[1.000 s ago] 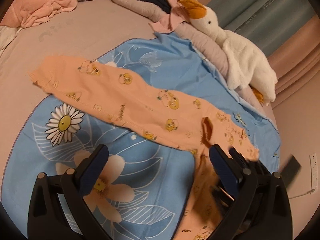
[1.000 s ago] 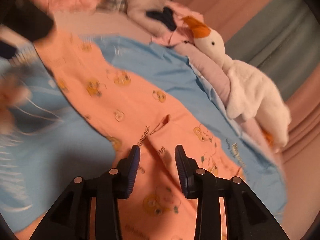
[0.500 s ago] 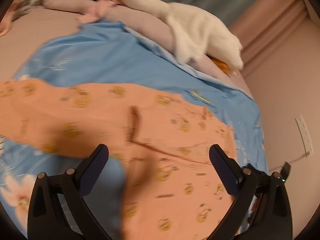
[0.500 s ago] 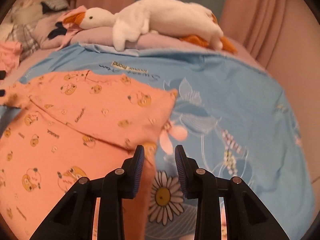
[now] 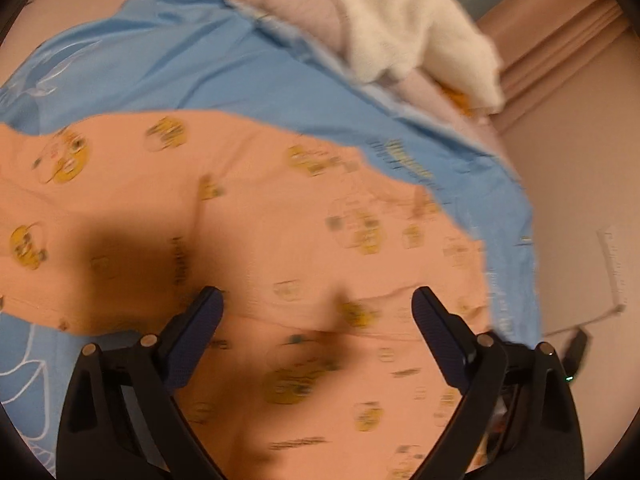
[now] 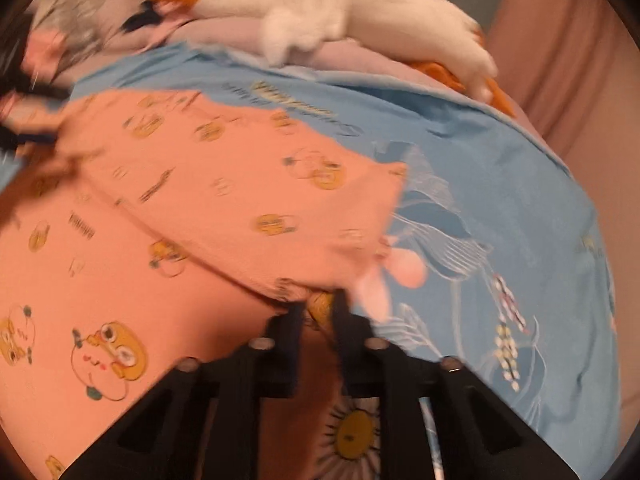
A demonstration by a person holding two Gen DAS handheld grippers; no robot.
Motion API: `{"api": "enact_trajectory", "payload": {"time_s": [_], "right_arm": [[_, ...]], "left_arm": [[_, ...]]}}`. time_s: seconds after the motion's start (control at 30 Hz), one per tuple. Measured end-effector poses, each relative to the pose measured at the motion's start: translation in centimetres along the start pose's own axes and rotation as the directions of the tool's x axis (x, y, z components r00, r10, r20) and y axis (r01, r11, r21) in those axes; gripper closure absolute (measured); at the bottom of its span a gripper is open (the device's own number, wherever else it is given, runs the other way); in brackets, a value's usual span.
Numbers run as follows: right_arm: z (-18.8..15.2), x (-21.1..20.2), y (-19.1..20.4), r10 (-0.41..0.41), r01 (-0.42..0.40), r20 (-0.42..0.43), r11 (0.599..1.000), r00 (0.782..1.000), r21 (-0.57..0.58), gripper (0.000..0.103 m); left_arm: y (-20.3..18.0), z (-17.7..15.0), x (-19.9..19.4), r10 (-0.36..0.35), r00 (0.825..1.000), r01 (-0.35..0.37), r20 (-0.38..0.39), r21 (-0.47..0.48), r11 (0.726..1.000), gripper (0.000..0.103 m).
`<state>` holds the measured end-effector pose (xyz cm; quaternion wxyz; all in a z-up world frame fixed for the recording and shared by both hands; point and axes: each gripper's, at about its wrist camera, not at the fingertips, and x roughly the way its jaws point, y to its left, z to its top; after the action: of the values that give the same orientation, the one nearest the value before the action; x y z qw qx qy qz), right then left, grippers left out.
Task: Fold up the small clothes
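A small orange garment with yellow cartoon prints lies spread on a blue flowered sheet. My left gripper is open wide, low over the garment near its right end, with nothing between its fingers. In the right wrist view the garment fills the left half, one part folded over another. My right gripper has its jaws nearly together, pinching the garment's edge by the sheet. Both views are blurred by motion.
A white plush goose lies on a pinkish pillow roll along the far edge of the bed; it also shows in the left wrist view. Pink curtains hang behind. More clothes are piled at the far left.
My right gripper has closed from a narrow gap onto the garment's edge. My left gripper has moved lower and closer over the garment, still open.
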<state>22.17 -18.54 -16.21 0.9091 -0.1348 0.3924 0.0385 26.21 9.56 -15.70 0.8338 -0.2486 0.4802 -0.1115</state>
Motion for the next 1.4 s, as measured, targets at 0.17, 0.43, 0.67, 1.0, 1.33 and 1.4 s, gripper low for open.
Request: {"api": "enact_trajectory", "payload": {"time_s": [0.17,0.43,0.67,1.0,1.33,1.4], "right_arm": [[-0.9,0.8,-2.6,0.061,-0.055,-0.043,0.991,0.997,0.122,0.095],[0.7,-5.0,-2.3,0.13,-0.141,0.073,0.975,0.989,0.173,0.091],[3.2,-0.9,1.0,0.238,-0.242,0.047,0.953,0.97,0.181,0.091],[2.8,-1.6,2.7,0.232,-0.232,0.02,0.953,0.972,0.196,0.09],[5.2,-3.8,6.3,0.273,-0.284,0.095,0.951,0.957,0.123,0.09],[5.7,-3.5,7.6,0.297,-0.306,0.095,0.947,0.95,0.102,0.09]], "left_arm": [[0.1,-0.5,0.1,-0.007,1.0,0.007,-0.011,0.027,1.0,0.009],[3.1,-0.8,-6.0,-0.065,0.996,0.068,0.067,-0.05,0.996,0.003],[12.0,-1.8,-13.3,-0.025,0.977,0.085,0.21,-0.286,0.955,0.001],[23.6,-2.8,-16.4,0.001,0.924,0.243,0.381,-0.591,0.769,0.001],[27.4,-0.1,-18.1,0.017,0.814,0.431,0.58,-0.623,0.653,0.014],[27.8,0.1,-17.9,0.039,0.824,0.412,0.565,-0.646,0.643,0.037]]}}
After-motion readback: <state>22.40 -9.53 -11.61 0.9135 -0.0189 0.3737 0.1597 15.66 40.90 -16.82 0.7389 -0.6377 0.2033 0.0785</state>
